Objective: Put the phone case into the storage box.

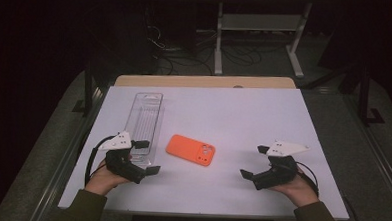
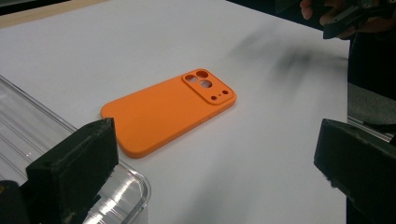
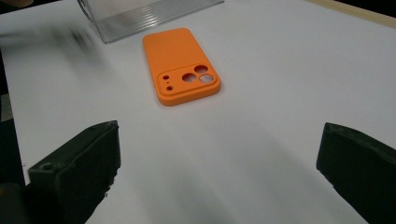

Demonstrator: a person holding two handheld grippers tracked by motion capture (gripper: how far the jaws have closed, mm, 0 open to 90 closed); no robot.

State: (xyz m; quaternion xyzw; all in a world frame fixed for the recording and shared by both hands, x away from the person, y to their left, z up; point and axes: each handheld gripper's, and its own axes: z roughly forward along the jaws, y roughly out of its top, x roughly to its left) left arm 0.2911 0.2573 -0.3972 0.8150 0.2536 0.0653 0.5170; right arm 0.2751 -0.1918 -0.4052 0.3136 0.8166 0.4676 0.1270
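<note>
Nearest us, we see the left gripper (image 1: 148, 157) and the right gripper (image 1: 255, 160), each hand-held with jaws spread wide and nothing between them, lying well apart on either side of the orange phone case (image 1: 191, 150). The case lies flat, back up, on the white table (image 1: 244, 112). Just left of the case and reaching farther away stands a clear plastic tray (image 1: 144, 121), not touching it.

White table (image 1: 263, 123), cables (image 1: 186, 60) behind.
</note>
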